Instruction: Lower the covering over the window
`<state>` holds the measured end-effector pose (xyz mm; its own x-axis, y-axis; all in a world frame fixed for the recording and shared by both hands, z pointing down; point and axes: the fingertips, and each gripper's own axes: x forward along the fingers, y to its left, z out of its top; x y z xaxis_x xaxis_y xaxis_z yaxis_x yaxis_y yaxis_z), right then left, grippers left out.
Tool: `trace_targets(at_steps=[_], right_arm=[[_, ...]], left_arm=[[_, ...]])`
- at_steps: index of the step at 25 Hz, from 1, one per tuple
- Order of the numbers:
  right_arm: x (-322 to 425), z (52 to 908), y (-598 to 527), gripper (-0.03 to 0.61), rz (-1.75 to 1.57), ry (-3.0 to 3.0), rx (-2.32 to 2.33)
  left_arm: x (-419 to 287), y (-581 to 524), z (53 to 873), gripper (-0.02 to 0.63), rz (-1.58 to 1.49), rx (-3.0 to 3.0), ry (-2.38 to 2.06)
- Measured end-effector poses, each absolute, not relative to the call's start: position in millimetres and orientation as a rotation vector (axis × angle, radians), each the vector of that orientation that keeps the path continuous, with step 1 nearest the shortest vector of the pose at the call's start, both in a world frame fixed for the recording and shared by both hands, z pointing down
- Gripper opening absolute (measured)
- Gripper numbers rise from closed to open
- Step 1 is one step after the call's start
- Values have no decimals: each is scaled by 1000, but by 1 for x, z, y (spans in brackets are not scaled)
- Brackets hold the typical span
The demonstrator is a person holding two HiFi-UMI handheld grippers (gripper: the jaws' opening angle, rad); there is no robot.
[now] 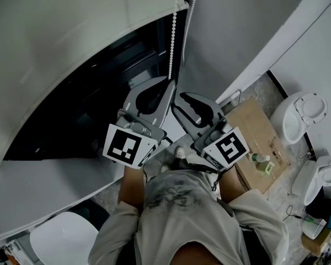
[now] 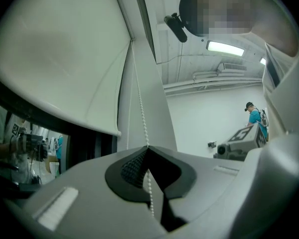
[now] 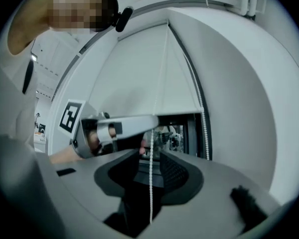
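Head view: from above the person, faces steeply down. Left tongs (image 1: 168,84) & right tongs (image 1: 183,105) sit mid-frame, blind (image 1: 71,32) at left, chain (image 1: 172,37) at top.

Left gripper view: close behind its jaws, tilted up along chain.

Right gripper view: close behind its jaws, faces window (image 3: 177,136), w/ left tongs across it.

All 3 share chain & blind's bottom edge.

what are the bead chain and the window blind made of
Bead chain: tiny round white beads with a slight sheen, likely plastic. Blind: smooth, matte off-white sheet hanging flat with no weave visible, probably coated fabric or vinyl; the look leaves it open.
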<state>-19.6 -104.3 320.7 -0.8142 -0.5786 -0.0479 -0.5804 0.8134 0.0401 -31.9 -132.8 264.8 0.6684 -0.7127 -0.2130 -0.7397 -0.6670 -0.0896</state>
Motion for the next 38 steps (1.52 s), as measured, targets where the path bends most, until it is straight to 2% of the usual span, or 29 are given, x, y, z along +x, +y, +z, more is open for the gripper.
trace_targets(at_steps=[13,19,38], right_arm=[[-6,253,-109,137,279,2822,-949],[-6,245,-112,137,299,2812,-949],[-8,218,-128,137,350,2783,-924]], left_arm=[[-27,-128,308,6,169,-2786,1218],[-23,-128,342,6,109,-2846,1241],[-16,-119,373,6,47,-2888,1255]])
